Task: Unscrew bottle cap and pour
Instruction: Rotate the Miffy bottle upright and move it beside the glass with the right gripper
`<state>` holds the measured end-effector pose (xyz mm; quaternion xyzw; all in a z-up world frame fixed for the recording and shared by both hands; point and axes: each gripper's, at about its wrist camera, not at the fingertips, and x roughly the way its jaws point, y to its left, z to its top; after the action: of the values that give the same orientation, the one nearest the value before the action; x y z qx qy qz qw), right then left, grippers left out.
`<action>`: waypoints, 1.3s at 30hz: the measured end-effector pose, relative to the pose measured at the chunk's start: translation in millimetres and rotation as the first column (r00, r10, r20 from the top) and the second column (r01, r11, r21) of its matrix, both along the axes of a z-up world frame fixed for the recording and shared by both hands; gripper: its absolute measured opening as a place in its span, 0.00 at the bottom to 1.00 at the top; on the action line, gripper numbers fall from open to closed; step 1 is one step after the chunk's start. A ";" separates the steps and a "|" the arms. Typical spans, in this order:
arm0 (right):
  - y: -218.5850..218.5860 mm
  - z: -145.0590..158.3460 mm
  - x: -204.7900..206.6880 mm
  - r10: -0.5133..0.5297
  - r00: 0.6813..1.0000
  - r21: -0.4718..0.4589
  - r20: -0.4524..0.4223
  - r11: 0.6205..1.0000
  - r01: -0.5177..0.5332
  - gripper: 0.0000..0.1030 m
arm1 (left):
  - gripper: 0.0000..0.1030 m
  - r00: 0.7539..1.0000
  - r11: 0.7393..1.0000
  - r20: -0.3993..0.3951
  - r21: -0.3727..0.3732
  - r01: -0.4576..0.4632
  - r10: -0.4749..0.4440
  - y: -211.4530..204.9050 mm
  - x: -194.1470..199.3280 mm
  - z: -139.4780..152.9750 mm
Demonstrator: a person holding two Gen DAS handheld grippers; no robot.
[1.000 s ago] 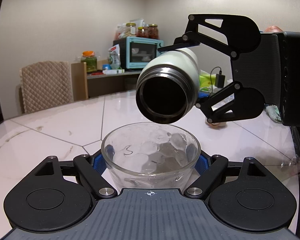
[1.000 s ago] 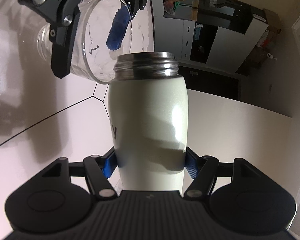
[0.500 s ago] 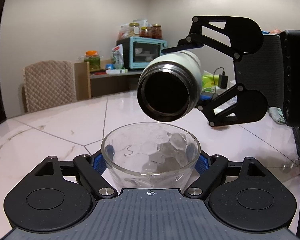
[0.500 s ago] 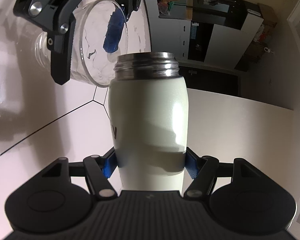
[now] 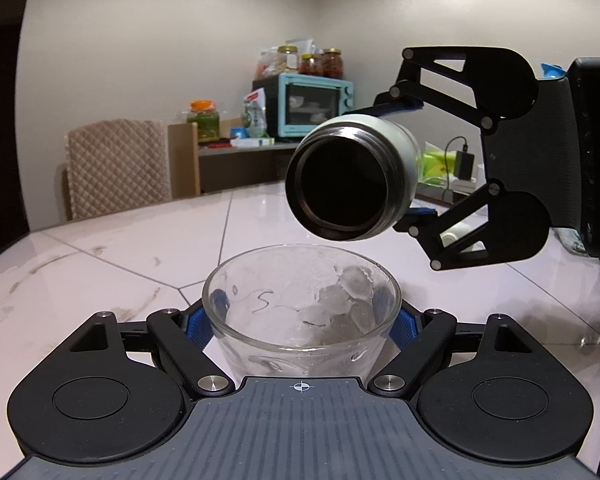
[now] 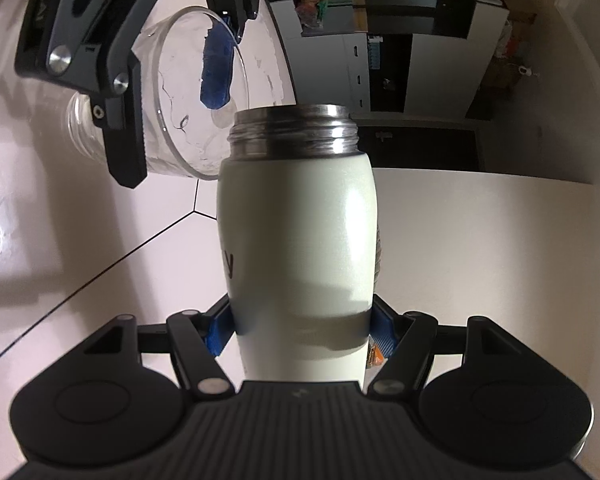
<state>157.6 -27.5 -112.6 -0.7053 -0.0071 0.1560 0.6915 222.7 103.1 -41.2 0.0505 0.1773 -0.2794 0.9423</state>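
While right tool (image 6: 302, 330) grips capless bottle (image 5: 350, 178) tipped sideways, mouth sits centre-frame just above glass (image 5: 302, 320) clamped in left tool (image 5: 302, 326).

1 bottle (image 5: 350, 178), cap off. 1 glass bowl (image 5: 302, 320). 2 grippers: left (image 5: 302, 322), right (image 6: 302, 328). 1 table (image 5: 140, 248). 1 chair (image 5: 116, 164). 1 teal oven (image 5: 312, 106) w/ 3 jars on top, approx. 1 orange-lid jar (image 5: 203, 118). 1 charger (image 5: 463, 160).
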 end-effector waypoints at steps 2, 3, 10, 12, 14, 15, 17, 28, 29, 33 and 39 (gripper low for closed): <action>-1.2 1.8 -0.8 -0.004 1.000 0.020 -0.011 1.000 0.004 0.68 | 0.85 1.000 1.000 0.001 0.001 -0.016 0.016 -1.7 -1.2 0.4; -1.9 2.9 -1.2 -0.005 1.000 0.030 -0.018 1.000 0.006 0.68 | 0.85 1.000 1.000 0.001 0.001 -0.018 0.018 -2.1 -1.8 0.5; -6.7 13.9 -1.4 -0.020 0.997 0.116 -0.074 0.993 0.029 0.68 | 0.85 0.998 0.998 0.000 0.000 -0.070 0.070 -6.9 -4.9 1.4; -8.3 15.2 -1.7 -0.023 0.996 0.127 -0.082 0.991 0.034 0.68 | 0.85 0.996 0.996 -0.002 -0.003 -0.087 0.087 -8.4 -6.2 1.6; -10.0 17.0 -1.9 -0.027 0.995 0.141 -0.095 0.989 0.040 0.68 | 0.85 0.995 0.995 -0.004 -0.006 -0.102 0.102 -9.6 -7.6 2.1; -11.7 17.6 -2.6 -0.028 0.995 0.148 -0.098 0.988 0.042 0.68 | 0.85 0.994 0.994 -0.005 -0.008 -0.110 0.110 -10.1 -8.2 2.3; -12.9 19.7 -2.7 -0.031 0.994 0.161 -0.108 0.986 0.049 0.68 | 0.85 0.992 0.992 -0.007 -0.013 -0.127 0.127 -11.1 -9.2 2.7; -20.5 30.6 -6.8 -0.038 0.986 0.244 -0.164 0.967 0.078 0.68 | 0.85 0.975 0.974 -0.007 -0.015 -0.224 0.224 -20.0 -13.3 4.9; -20.9 31.2 -7.1 -0.037 0.985 0.250 -0.168 0.965 0.079 0.68 | 0.85 0.973 0.973 -0.007 -0.014 -0.231 0.231 -20.9 -13.7 5.1; -20.9 34.0 -8.1 -0.033 0.982 0.270 -0.184 0.959 0.082 0.68 | 0.85 0.969 0.969 -0.006 -0.012 -0.248 0.248 -22.3 -15.7 4.8; -19.1 38.3 -6.4 -0.031 0.978 0.303 -0.205 0.948 0.094 0.68 | 0.84 0.967 0.967 -0.007 -0.012 -0.256 0.256 -24.1 -17.6 5.0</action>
<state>151.2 -46.7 -74.2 -0.5686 0.0594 0.1998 0.7958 205.1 79.0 -36.2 0.0203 0.1831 -0.1566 0.9703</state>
